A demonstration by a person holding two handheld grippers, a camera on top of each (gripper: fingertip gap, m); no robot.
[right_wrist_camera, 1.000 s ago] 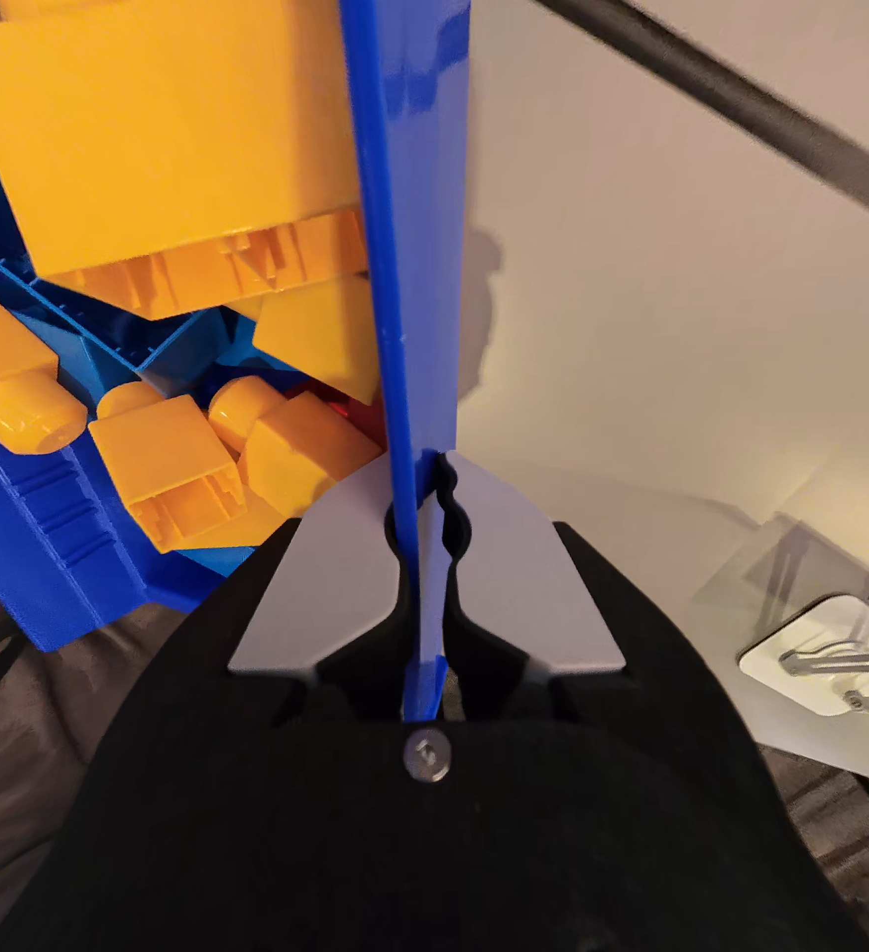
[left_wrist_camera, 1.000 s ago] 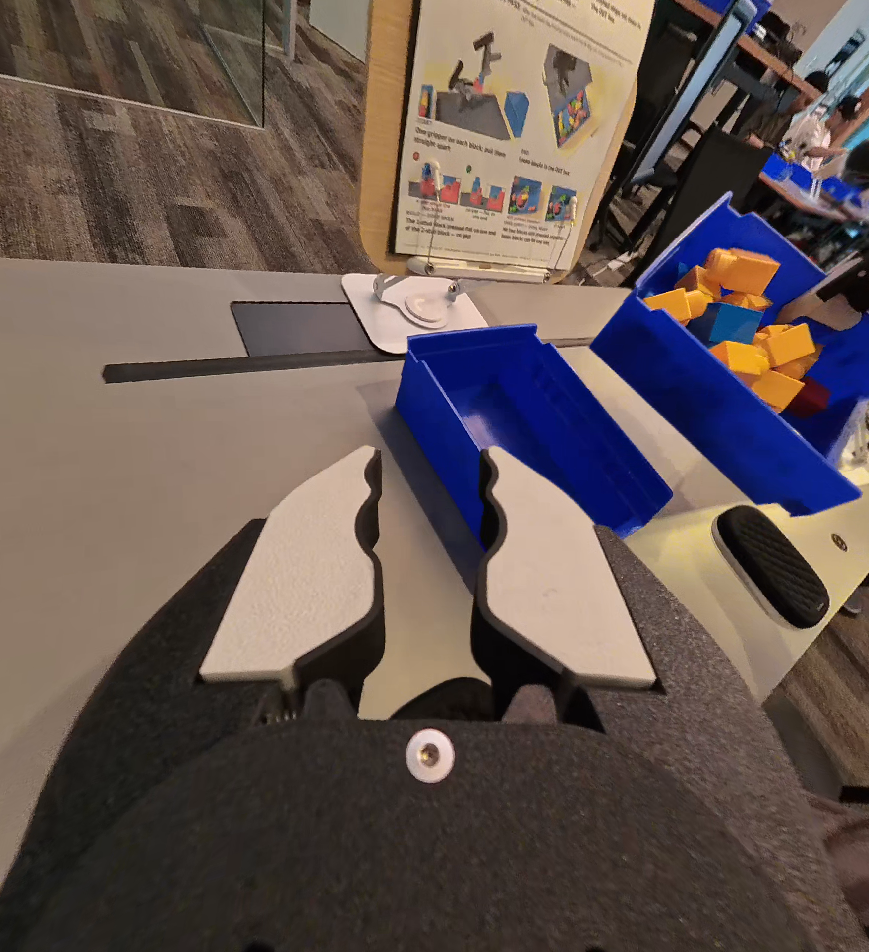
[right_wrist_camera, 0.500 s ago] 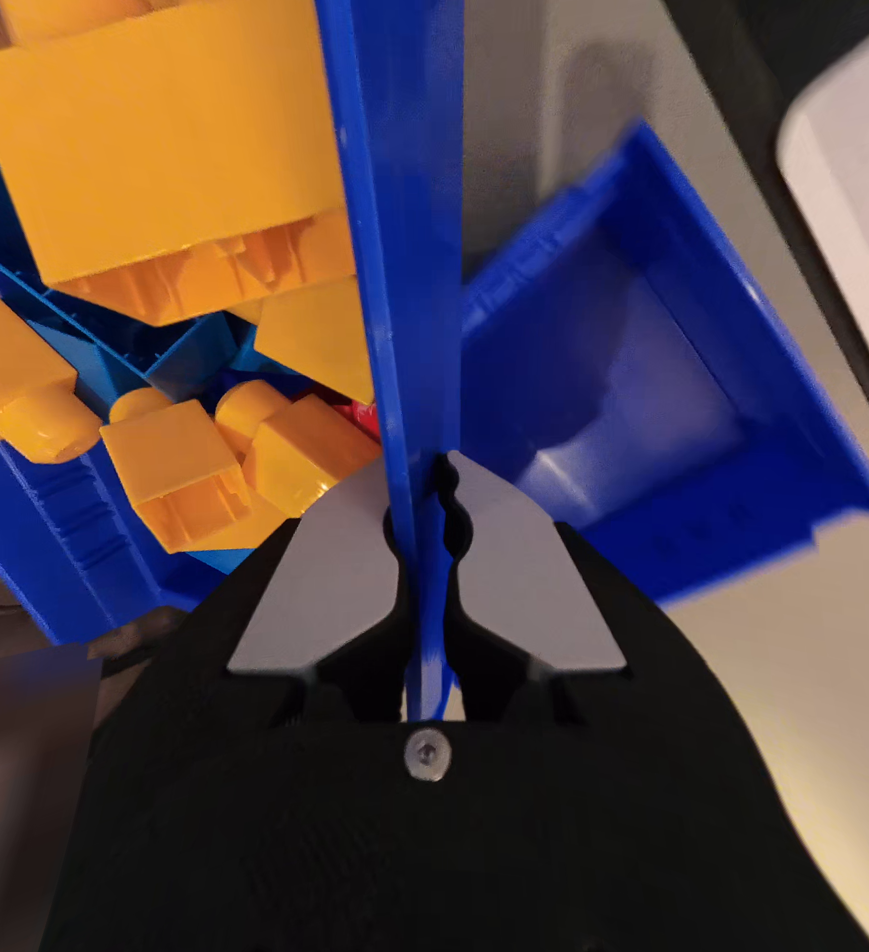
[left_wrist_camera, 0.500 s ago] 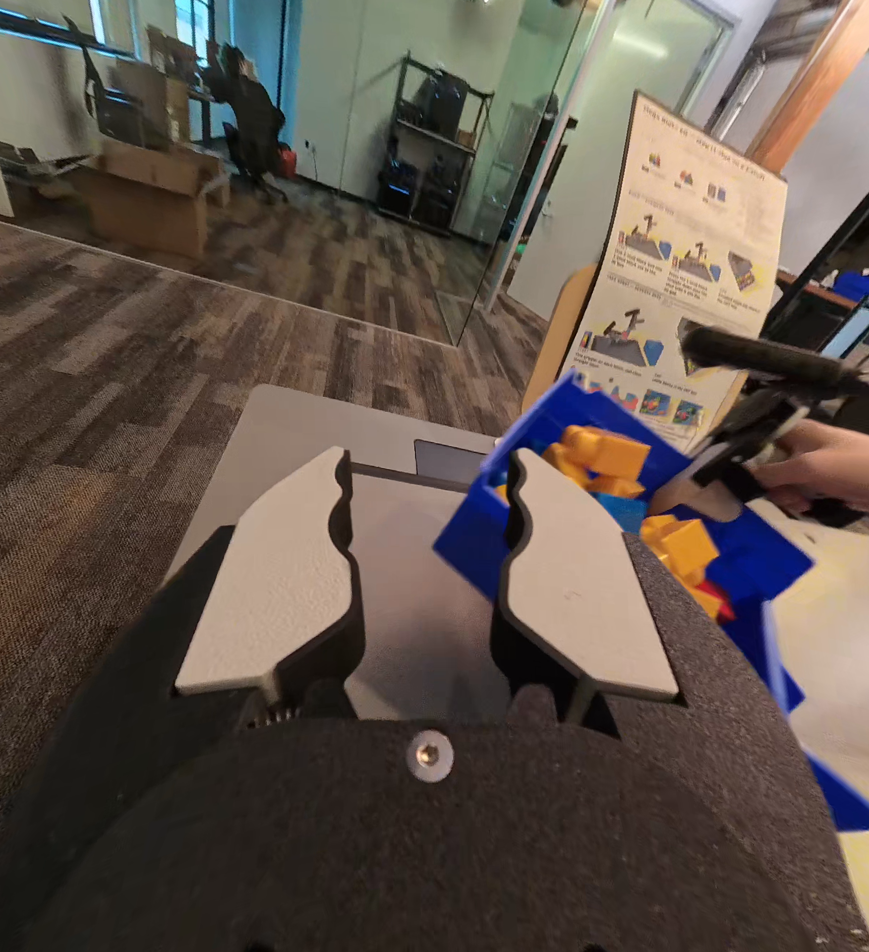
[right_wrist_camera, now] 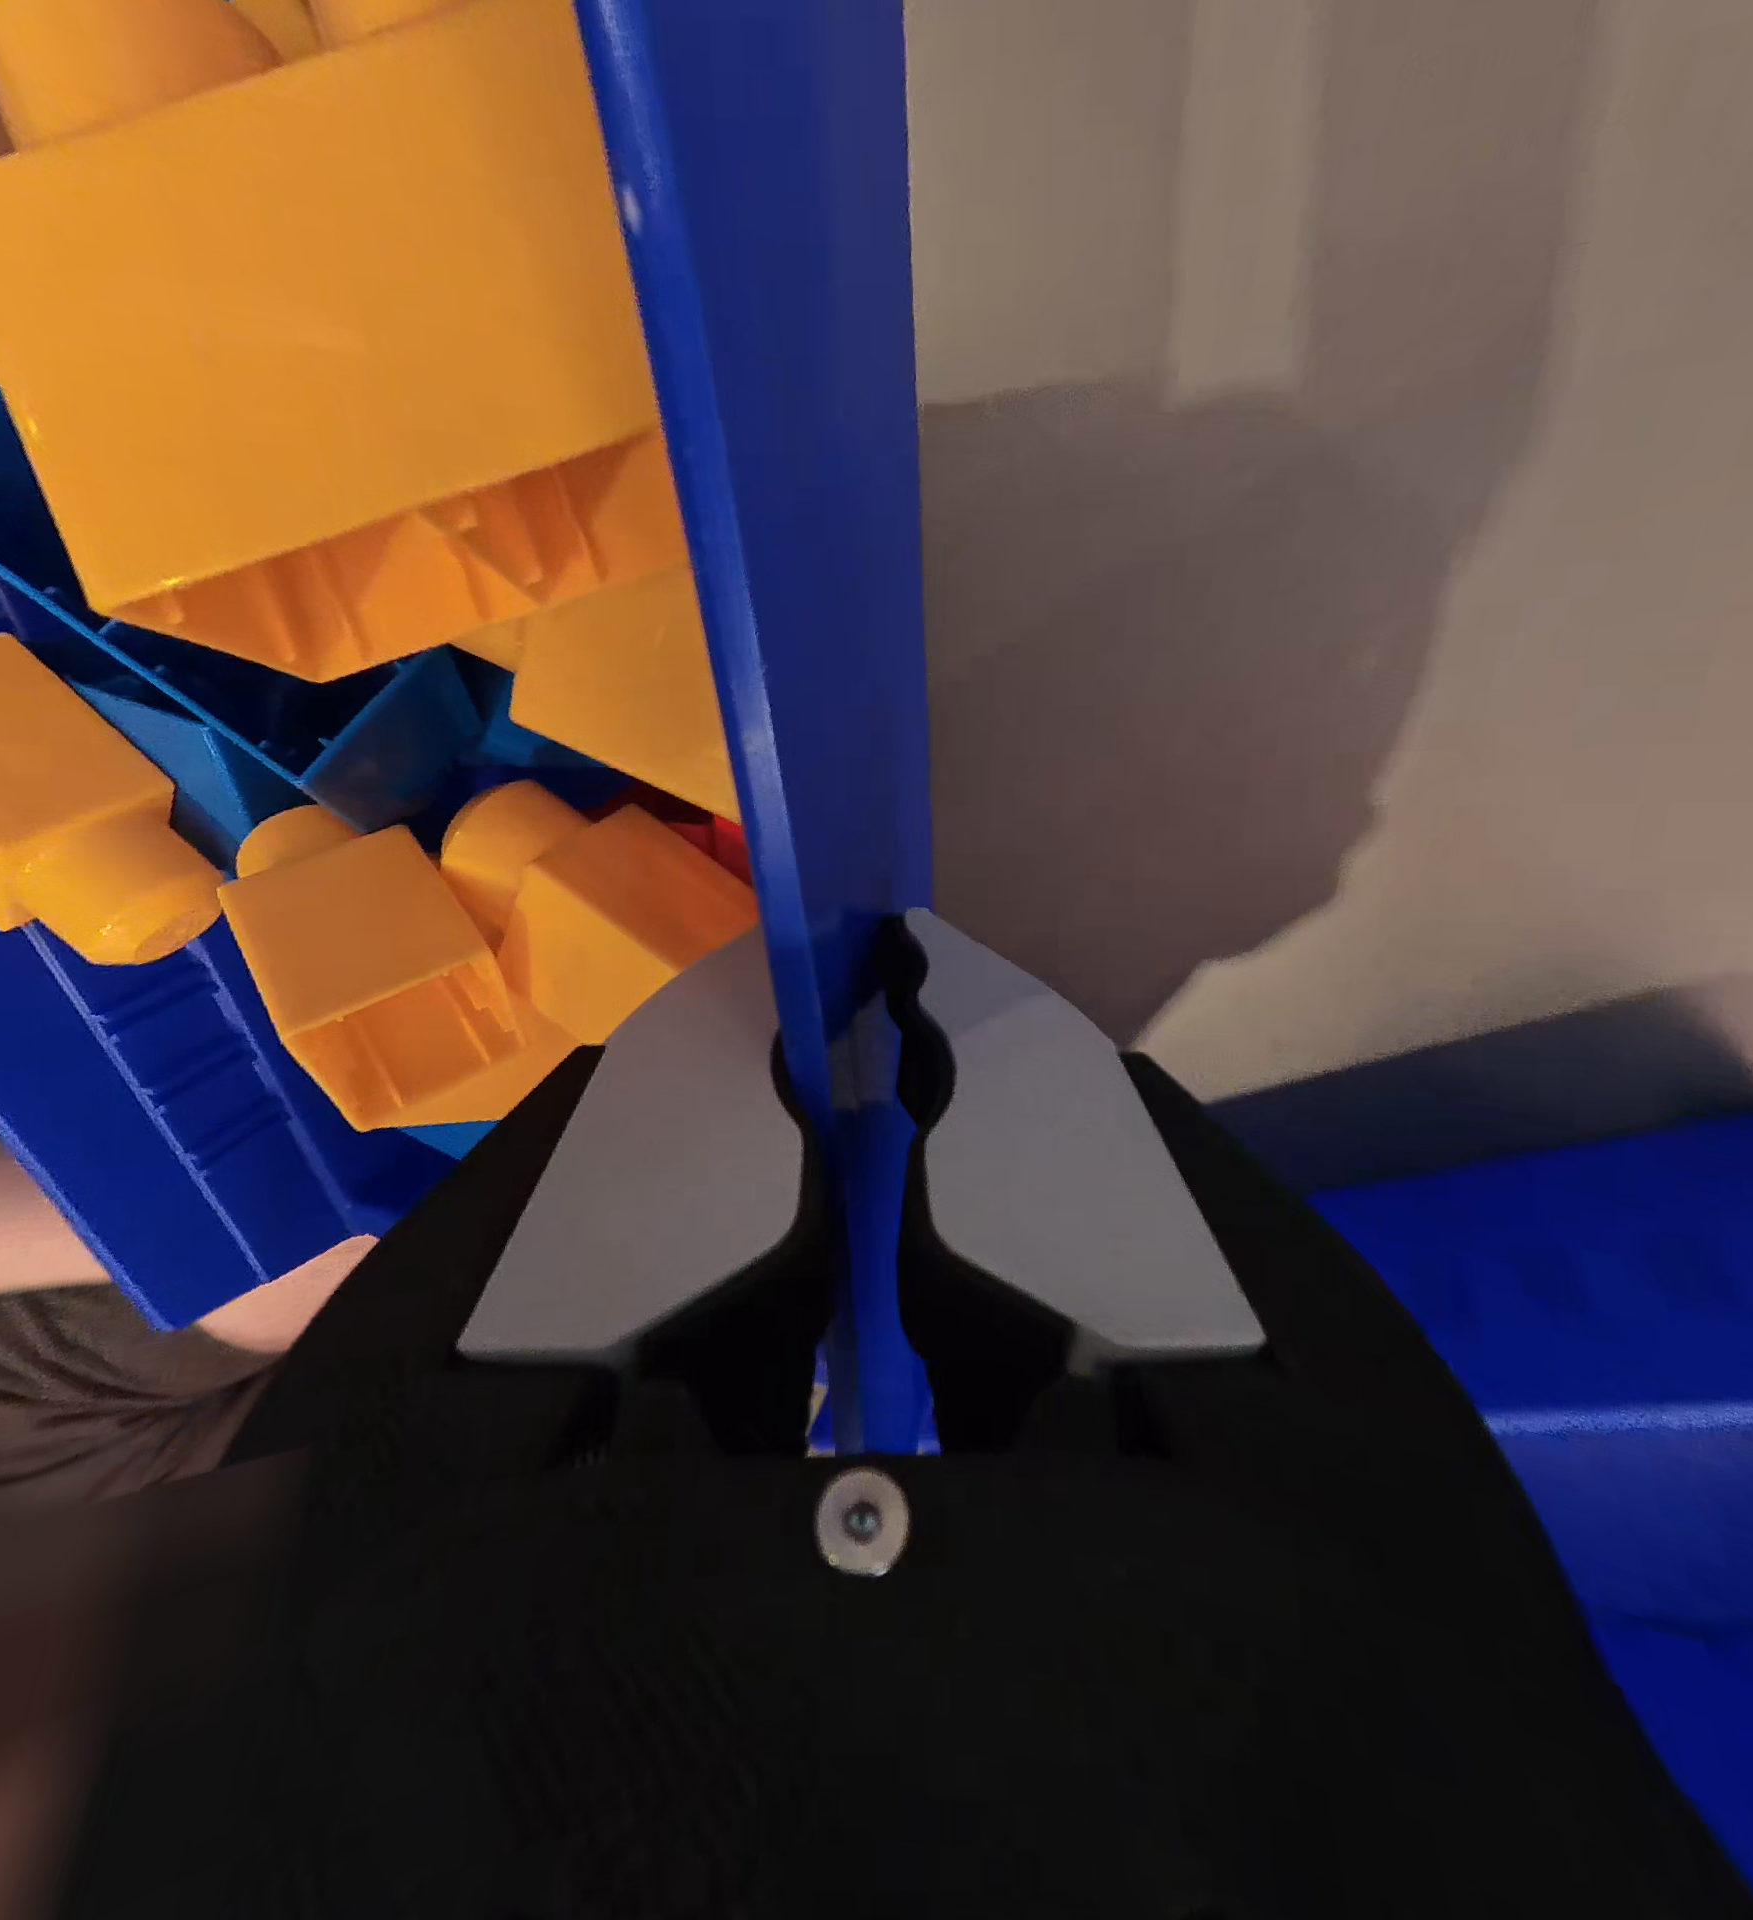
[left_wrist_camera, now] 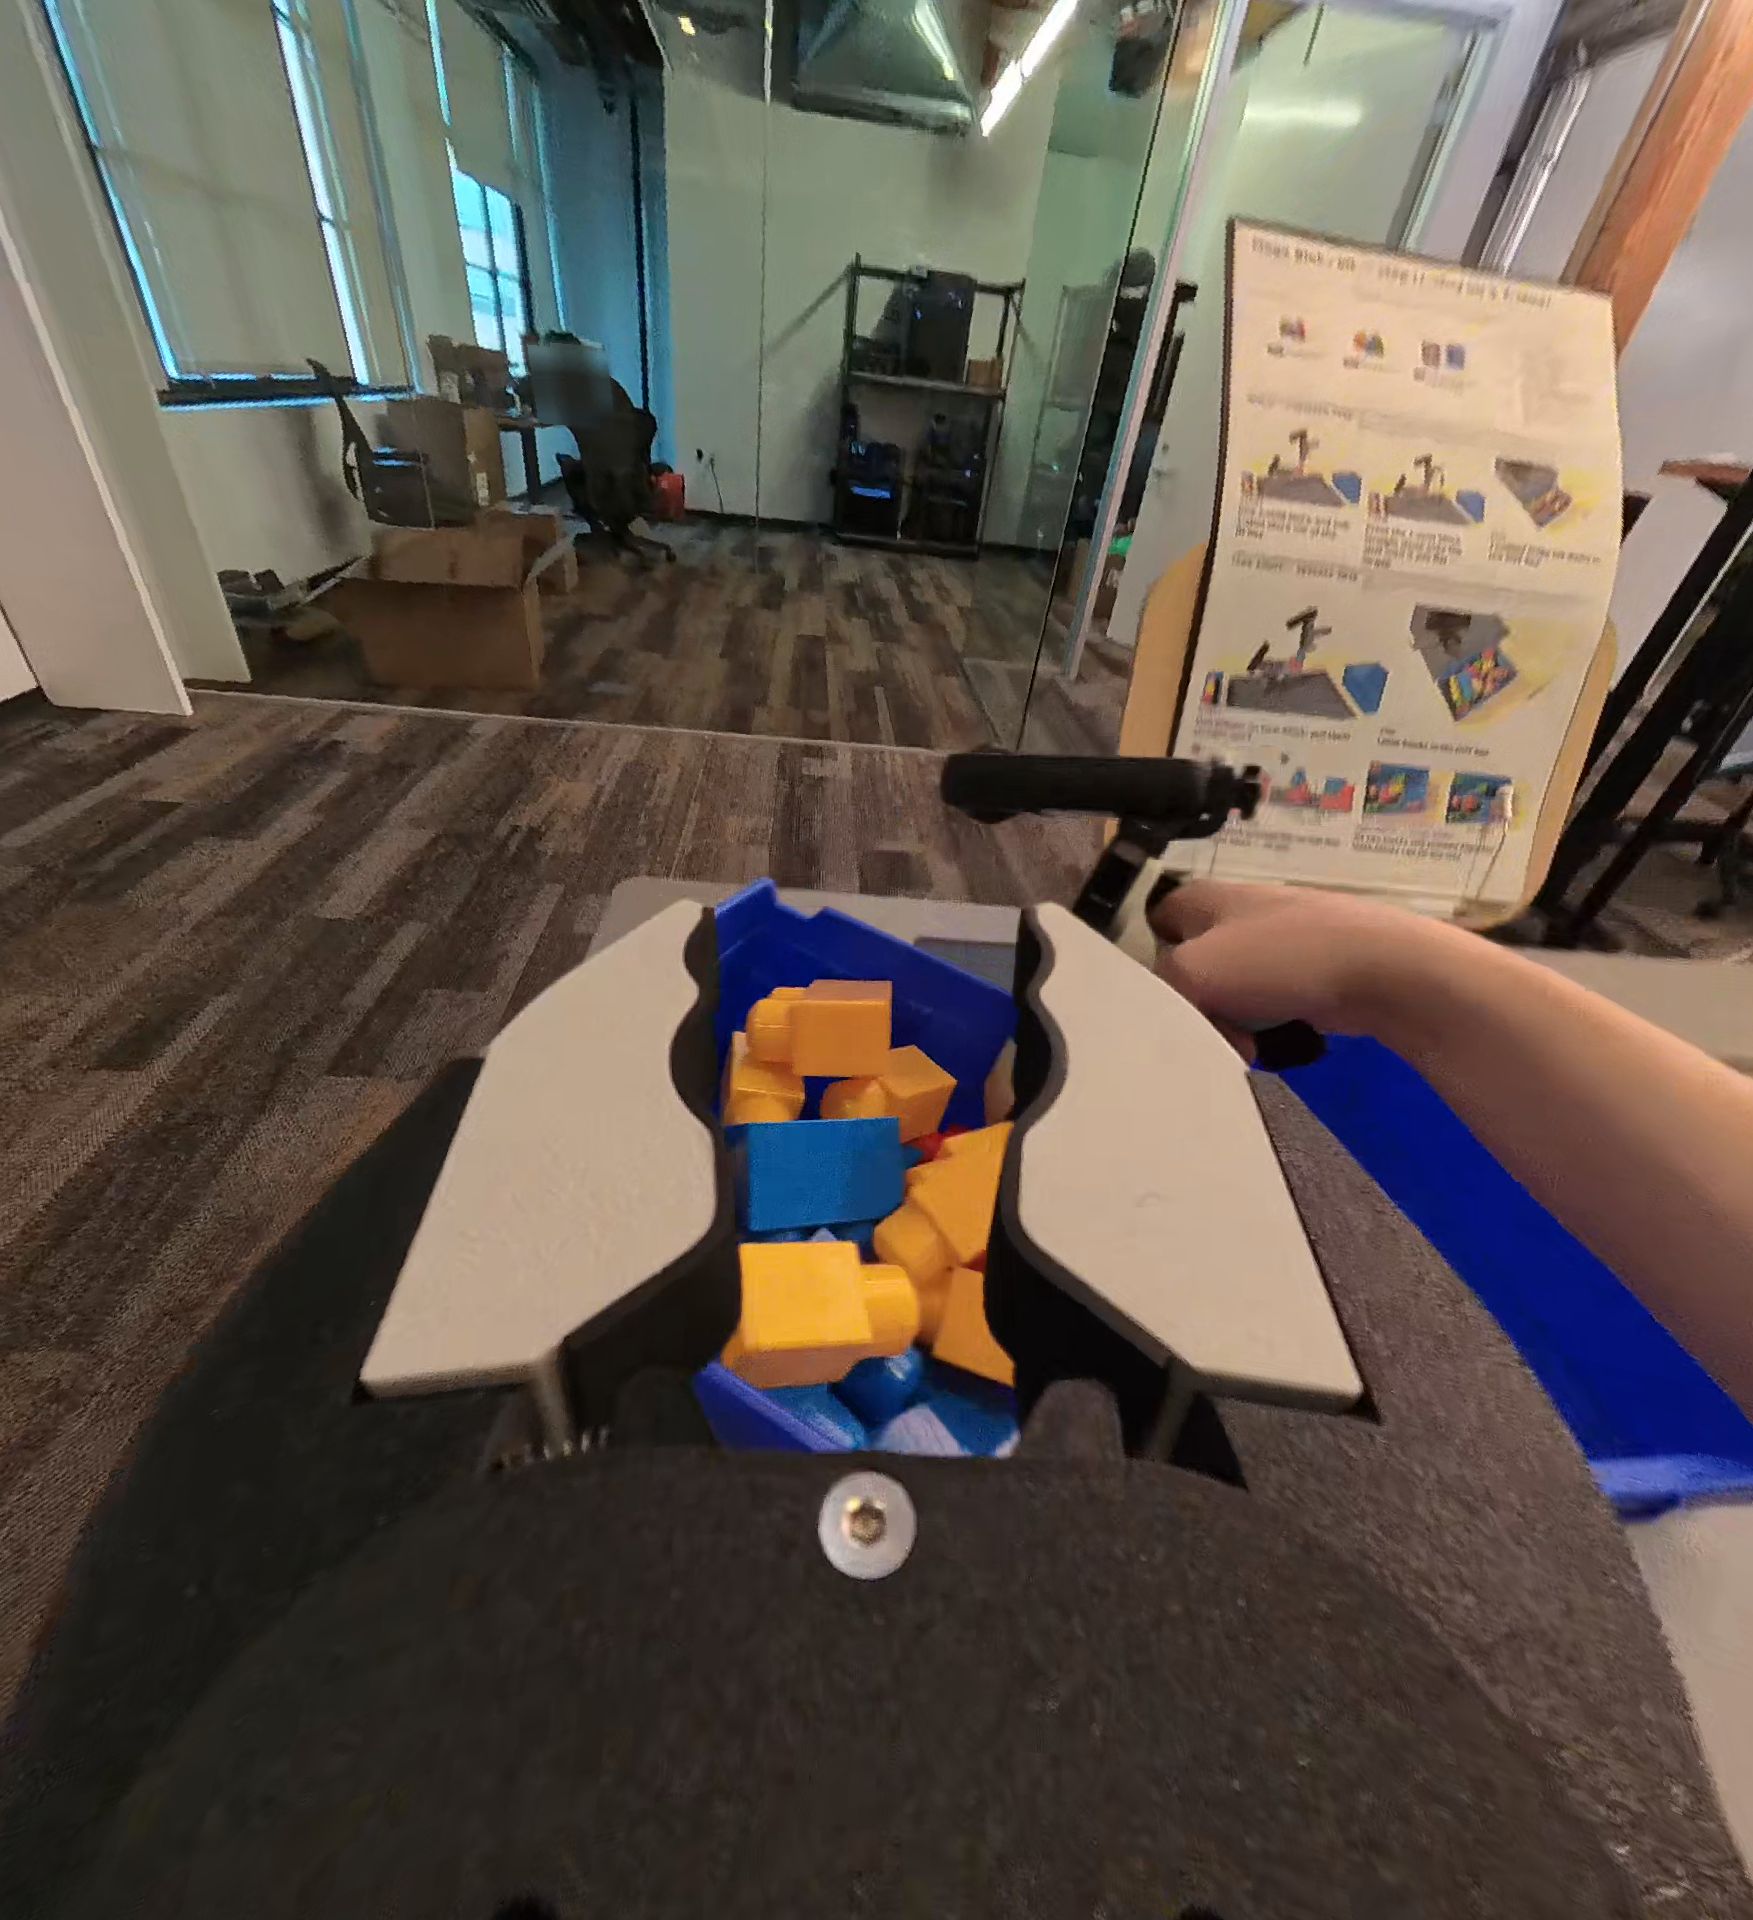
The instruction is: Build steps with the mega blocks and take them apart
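Left of the left claw [left_wrist_camera: 867,1049] there is only carpeted floor; its jaws stand apart with nothing between them, hanging over the full blue bin [left_wrist_camera: 851,961]. Straight ahead between its fingers lie the mega blocks [left_wrist_camera: 820,1164], mostly orange with one blue, heaped loosely in that bin. Right of that claw a hand [left_wrist_camera: 1256,961] works the other tool, and a poster board [left_wrist_camera: 1402,561] stands beyond it.

The right claw [right_wrist_camera: 846,1003] is clamped on the thin side wall of the bin [right_wrist_camera: 799,520], blocks to its left, grey table [right_wrist_camera: 1474,416] to its right and a second blue bin [right_wrist_camera: 1578,1299] at lower right.

Risk, as I judge it: a pinch on one thin wall leaves the loaded bin free to pivot or slip, so blocks could spill off the table rather than land on it.
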